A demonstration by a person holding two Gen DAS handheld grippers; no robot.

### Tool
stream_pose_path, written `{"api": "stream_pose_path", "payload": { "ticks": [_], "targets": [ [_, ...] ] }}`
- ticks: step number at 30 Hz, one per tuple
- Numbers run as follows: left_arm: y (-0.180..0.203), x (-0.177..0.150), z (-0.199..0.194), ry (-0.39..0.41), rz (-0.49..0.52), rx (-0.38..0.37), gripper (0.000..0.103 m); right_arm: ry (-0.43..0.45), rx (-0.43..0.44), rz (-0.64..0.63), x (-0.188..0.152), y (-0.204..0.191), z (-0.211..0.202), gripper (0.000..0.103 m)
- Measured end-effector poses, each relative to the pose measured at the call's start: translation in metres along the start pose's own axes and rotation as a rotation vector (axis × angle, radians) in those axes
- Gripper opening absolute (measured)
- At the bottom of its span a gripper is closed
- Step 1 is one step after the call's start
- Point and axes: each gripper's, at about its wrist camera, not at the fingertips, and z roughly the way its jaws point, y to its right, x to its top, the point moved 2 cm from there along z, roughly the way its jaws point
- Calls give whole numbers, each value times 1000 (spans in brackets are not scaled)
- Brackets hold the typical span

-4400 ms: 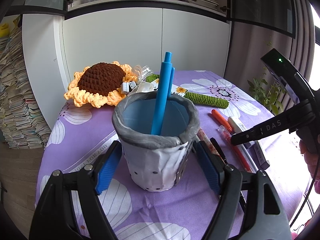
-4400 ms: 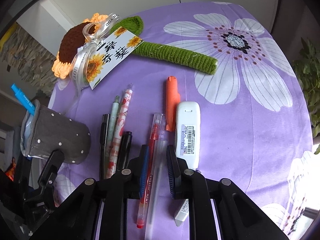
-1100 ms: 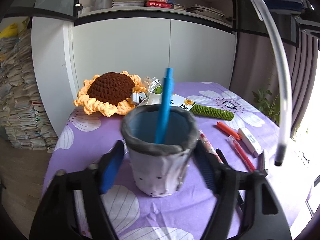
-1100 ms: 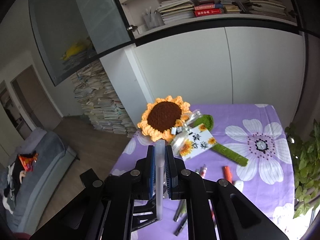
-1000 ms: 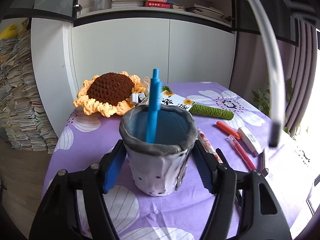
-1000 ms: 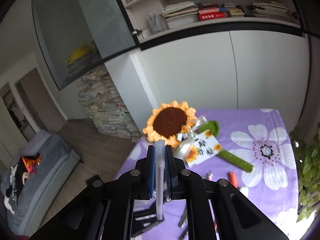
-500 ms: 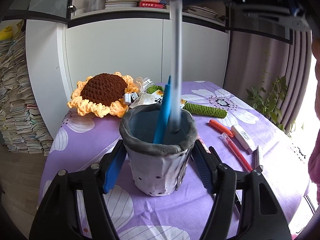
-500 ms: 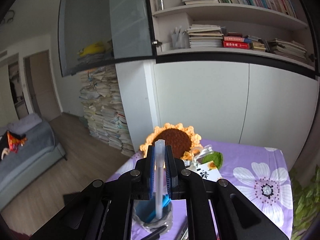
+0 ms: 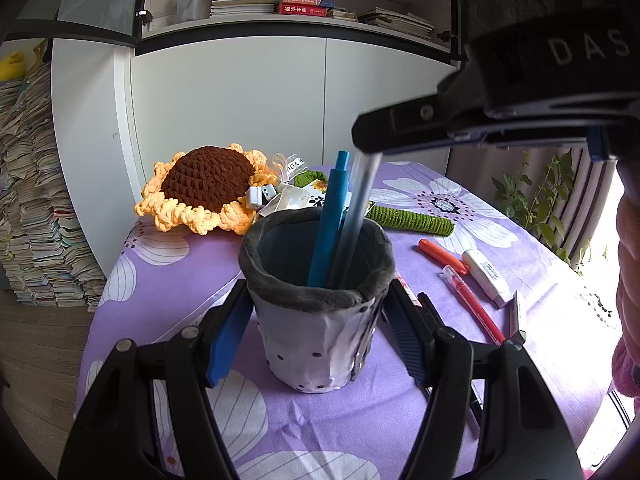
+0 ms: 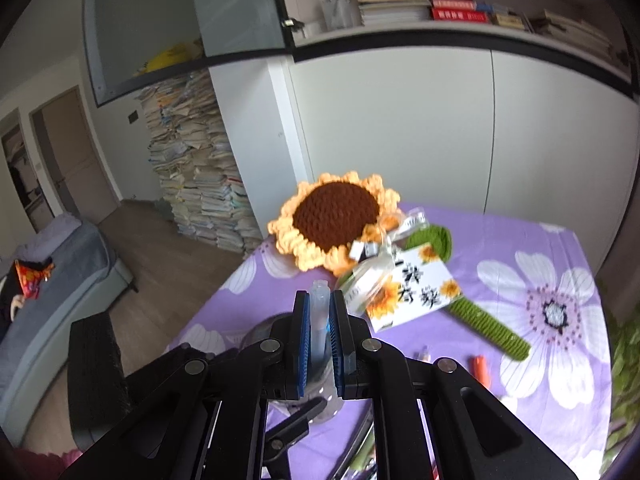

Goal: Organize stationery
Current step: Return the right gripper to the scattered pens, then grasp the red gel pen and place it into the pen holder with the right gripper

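A fabric pen cup point(image 9: 316, 336), grey-rimmed with white dotted sides, stands on the purple tablecloth. My left gripper point(image 9: 316, 300) is shut on it, one blue pad pressed to each side. A blue pen point(image 9: 330, 216) leans inside. My right gripper point(image 9: 366, 140) hangs just above the cup, shut on the top of a clear pen point(image 9: 358, 200). The clear pen's lower part is down inside the cup beside the blue pen. In the right wrist view the clear pen point(image 10: 320, 298) stands pinched between the pads of the right gripper point(image 10: 320, 312), and the cup's rim point(image 10: 256, 332) shows below.
A crochet sunflower point(image 9: 204, 188) with a green stem point(image 9: 412, 220) and a card lies behind the cup. To the right lie an orange marker point(image 9: 440, 256), a red pen point(image 9: 472, 304), a white correction tape point(image 9: 486, 276) and darker pens. A pink-sleeved hand point(image 9: 628, 280) is at the right edge.
My right gripper has swung over the cup and come down, sinking the clear pen into it beside the blue pen. The left gripper and cup have stayed put.
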Motion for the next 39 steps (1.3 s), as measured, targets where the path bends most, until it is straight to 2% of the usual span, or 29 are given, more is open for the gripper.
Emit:
{"api": "stream_pose_path", "payload": {
  "ticks": [6,8,9,10,12,16,20,24,30,34,39],
  "targets": [
    [0,0,1,0,-2,0,66,-82,36,79,-8,14,-2,12],
    [0,0,1,0,-2,0,66,-82,25,115,-13,25,-14,17],
    [0,0,1,0,-2,0,66,-79,15,131,-16,30,-19,27],
    [0,0,1,0,-1,0,66,-85,-13,150,-21,38,-24,44],
    [0,0,1,0,-1,1,66,-119,-96,185,-33,55,-28,56],
    [0,-1,1,0,1,2,66,-263,-236,225,-61,84,-16,56],
    [0,-1,1,0,1,2,66,-377,-240,306,-82,104,8,56],
    [0,-1,1,0,0,2,66,-403,-244,352,-85,112,22,56],
    [0,-1,1,-1,1,2,66,-430,-273,321,-81,108,41,56],
    [0,-1,1,0,1,2,67,-456,-319,302,-80,110,53,40],
    [0,-1,1,0,1,2,67,-472,-329,296,-81,112,64,36]
  ]
}}
